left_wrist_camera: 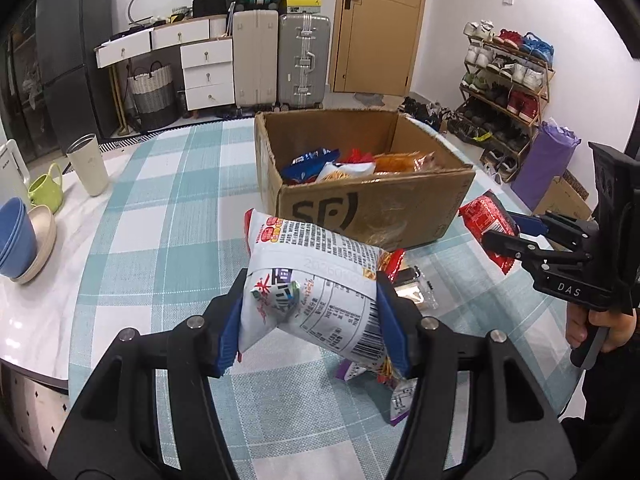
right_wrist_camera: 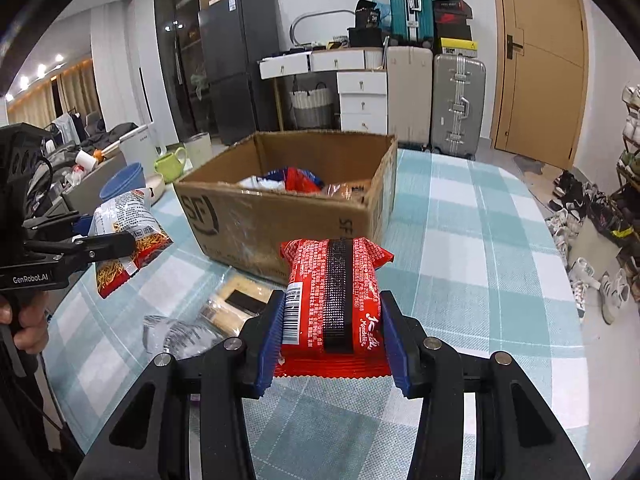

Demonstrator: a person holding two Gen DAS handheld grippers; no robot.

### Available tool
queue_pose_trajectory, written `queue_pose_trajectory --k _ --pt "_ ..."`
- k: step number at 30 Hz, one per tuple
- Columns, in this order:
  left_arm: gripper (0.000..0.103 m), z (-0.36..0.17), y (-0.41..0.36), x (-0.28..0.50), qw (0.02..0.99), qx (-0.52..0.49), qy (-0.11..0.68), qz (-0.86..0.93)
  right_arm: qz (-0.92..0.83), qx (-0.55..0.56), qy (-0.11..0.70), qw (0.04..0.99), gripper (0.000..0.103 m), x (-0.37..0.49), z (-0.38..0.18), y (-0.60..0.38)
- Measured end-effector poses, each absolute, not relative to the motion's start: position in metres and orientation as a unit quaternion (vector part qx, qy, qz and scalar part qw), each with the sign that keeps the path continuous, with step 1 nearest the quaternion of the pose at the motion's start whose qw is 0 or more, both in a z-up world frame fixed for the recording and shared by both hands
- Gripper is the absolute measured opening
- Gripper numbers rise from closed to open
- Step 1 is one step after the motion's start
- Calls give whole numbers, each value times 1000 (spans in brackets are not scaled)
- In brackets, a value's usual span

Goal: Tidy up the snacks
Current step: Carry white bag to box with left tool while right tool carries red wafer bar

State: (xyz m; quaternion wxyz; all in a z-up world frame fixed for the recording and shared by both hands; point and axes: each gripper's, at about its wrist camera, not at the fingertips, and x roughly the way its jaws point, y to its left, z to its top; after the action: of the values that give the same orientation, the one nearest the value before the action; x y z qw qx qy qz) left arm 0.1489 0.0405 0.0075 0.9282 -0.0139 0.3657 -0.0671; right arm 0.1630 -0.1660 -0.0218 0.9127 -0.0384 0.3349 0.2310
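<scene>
Crinkly foil: our left gripper (left_wrist_camera: 310, 320) pinches the white snack bag (left_wrist_camera: 312, 280), right gripper (right_wrist_camera: 332, 340) the red packet (right_wrist_camera: 334, 292), both aloft before the cardboard box (left_wrist_camera: 372, 208). Light, puffy, slippery; we judge mid-body holds safest.

Table (left_wrist_camera: 168, 200), covered by teal-and-white checked cloth; bare white edge at left. Directly on it: open cardboard box (left_wrist_camera: 372, 204) with snack packets inside; clear-wrapped packets (right_wrist_camera: 224, 312) just beside box; beige tumbler (left_wrist_camera: 88, 164), green mug (left_wrist_camera: 46, 192), stacked bowls (left_wrist_camera: 24, 240) on bare edge.
</scene>
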Motion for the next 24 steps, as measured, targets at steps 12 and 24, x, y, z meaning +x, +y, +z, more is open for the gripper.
queue_pose_trajectory --k 12,24 --pt "56 38 43 141 944 -48 323 -56 238 -15 292 926 46 160 9 -176" --pt "56 73 36 157 951 -51 303 -36 244 -15 277 929 46 172 40 -173"
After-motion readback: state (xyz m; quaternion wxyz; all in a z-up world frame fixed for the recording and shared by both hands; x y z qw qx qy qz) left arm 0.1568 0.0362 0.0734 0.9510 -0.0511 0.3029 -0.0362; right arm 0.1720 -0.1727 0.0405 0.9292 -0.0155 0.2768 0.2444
